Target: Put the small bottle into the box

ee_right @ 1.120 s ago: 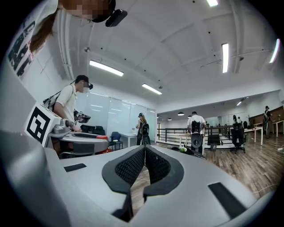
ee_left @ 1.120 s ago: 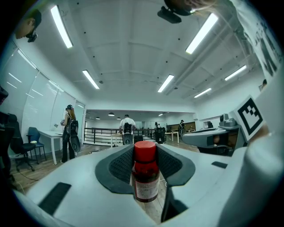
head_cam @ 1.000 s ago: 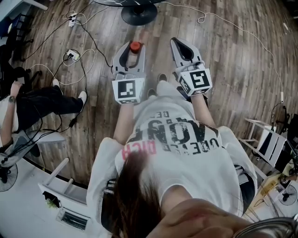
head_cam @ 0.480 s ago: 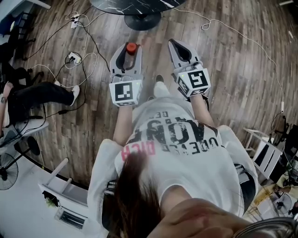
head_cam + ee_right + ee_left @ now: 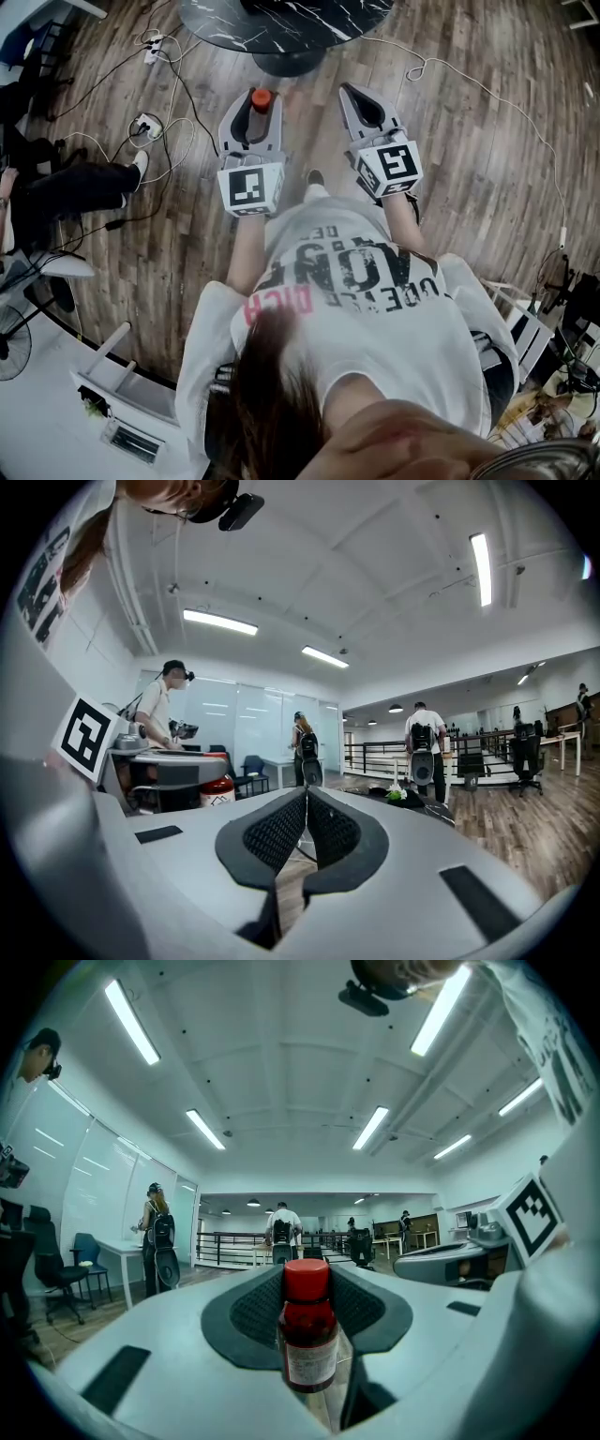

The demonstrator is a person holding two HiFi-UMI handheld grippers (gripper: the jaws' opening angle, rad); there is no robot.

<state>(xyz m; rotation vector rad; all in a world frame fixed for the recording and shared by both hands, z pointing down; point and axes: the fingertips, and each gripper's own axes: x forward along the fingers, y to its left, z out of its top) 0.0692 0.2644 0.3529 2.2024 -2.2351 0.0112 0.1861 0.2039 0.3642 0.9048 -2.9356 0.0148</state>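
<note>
Wood floor [image 5: 487,131] below. Left gripper [image 5: 251,111] clamps the bottle [image 5: 307,1335] mid-body; it looks light, stiff, probably slick. Right gripper [image 5: 305,827] closed, empty.

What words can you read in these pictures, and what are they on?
"DICH", it seems: pink, upside down, on the person's T-shirt; the black print there is too creased to read.
Label on the small bottle: too blurred to read.
The marker cubes: square patterns only, no words.
</note>
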